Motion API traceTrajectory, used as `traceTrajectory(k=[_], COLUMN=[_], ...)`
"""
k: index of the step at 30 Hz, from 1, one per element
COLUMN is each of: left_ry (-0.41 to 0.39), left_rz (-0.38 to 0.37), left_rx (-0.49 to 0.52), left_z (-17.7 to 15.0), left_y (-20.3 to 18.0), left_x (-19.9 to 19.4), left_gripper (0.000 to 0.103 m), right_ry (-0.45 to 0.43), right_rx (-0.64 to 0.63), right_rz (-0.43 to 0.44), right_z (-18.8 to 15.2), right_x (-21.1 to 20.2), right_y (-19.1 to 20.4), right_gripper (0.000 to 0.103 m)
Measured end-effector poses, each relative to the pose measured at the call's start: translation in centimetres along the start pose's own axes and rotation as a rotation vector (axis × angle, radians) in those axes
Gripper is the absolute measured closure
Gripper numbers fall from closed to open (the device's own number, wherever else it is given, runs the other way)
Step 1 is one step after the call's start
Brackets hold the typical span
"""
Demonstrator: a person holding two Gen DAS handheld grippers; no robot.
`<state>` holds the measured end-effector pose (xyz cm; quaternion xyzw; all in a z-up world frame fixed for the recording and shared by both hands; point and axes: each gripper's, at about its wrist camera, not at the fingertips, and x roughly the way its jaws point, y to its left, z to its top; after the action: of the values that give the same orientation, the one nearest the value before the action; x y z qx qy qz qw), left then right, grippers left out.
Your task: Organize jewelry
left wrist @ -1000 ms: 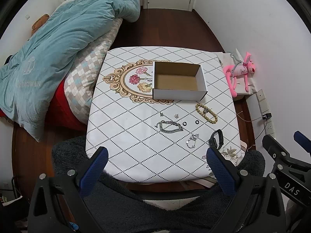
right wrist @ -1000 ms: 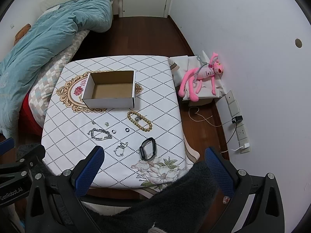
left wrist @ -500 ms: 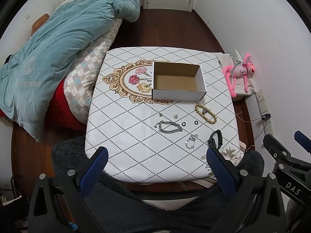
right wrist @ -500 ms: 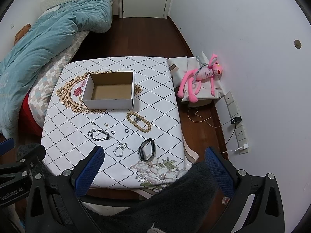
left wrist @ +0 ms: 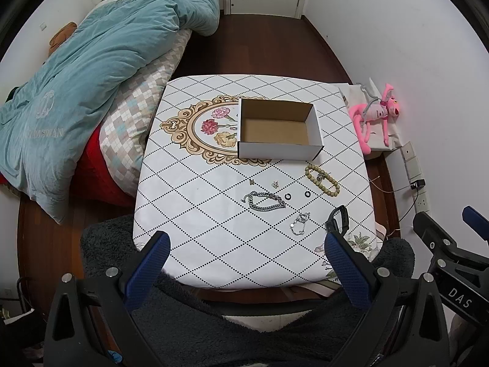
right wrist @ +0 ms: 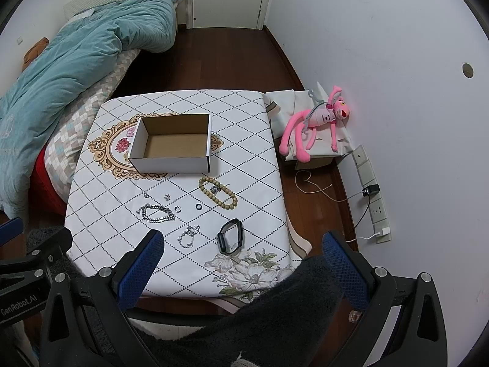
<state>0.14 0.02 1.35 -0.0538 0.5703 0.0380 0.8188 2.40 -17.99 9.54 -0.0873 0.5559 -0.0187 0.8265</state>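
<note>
An empty open cardboard box stands on the table. In front of it lie a wooden bead bracelet, a silver chain bracelet, a thin silver chain, a black band, two small dark rings and two tiny earrings. My left gripper and right gripper are both open and empty, held high above the table's near edge.
A bed with a teal duvet stands left of the table. A pink plush toy lies on a box by the right wall, near sockets and cables. A dark fleece sleeve fills the foreground.
Both views show the table slightly smaller and further down; the grippers have drifted up and back a little. Nothing on the table has moved.
</note>
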Motion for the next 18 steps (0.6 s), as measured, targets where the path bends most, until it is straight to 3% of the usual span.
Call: traceTrajectory(k=[18], left_ry=[-0.004], left_rz=[-0.001], left_rx=[-0.001], left_z=[0.5], left_y=[-0.58], left_x=[-0.31], left_gripper=[0.0], right_ry=[-0.009], right_rx=[-0.002], right_rz=[0.004], right_z=[0.47], right_x=[-0.22], right_y=[-0.41], right_gripper=[0.0])
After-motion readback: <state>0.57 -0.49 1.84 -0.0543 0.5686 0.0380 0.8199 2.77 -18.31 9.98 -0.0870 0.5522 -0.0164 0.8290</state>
